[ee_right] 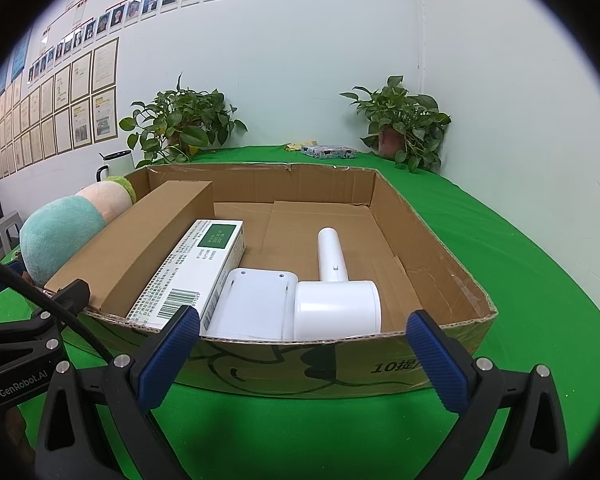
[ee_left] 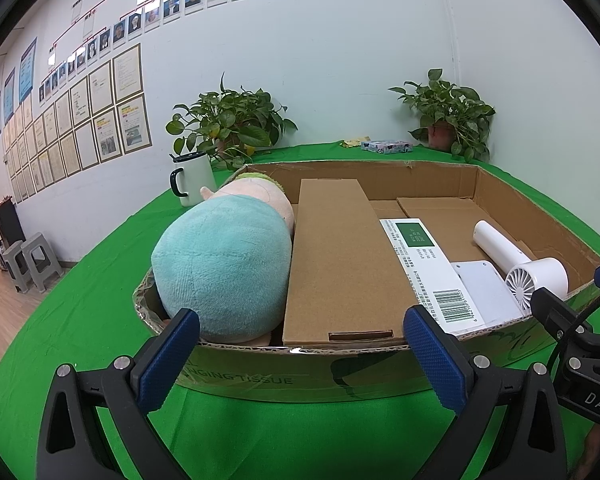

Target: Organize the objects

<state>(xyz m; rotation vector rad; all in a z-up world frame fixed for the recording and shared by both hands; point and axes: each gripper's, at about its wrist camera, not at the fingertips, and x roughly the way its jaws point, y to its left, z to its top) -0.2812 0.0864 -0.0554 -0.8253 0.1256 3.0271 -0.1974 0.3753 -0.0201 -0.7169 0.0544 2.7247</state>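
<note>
A shallow open cardboard box (ee_left: 364, 170) (ee_right: 432, 224) sits on the green tablecloth. Inside lie a teal and pink plush toy (ee_left: 224, 264) (ee_right: 60, 232), a long brown carton (ee_left: 340, 256) (ee_right: 140, 240), a white and green barcoded box (ee_left: 424, 264) (ee_right: 196, 272), a flat white item (ee_right: 256, 304) and a white handheld fan (ee_left: 520, 260) (ee_right: 336, 292). My left gripper (ee_left: 300, 360) is open and empty just in front of the box's near wall. My right gripper (ee_right: 304, 360) is open and empty at the same wall, further right.
A white mug (ee_left: 192, 178) (ee_right: 118, 164) stands behind the box at the left. Two potted plants (ee_left: 228, 124) (ee_left: 448, 116) and a small patterned pack (ee_left: 386, 146) (ee_right: 328, 151) are at the table's back edge by the wall. Grey stools (ee_left: 28, 256) stand on the floor left.
</note>
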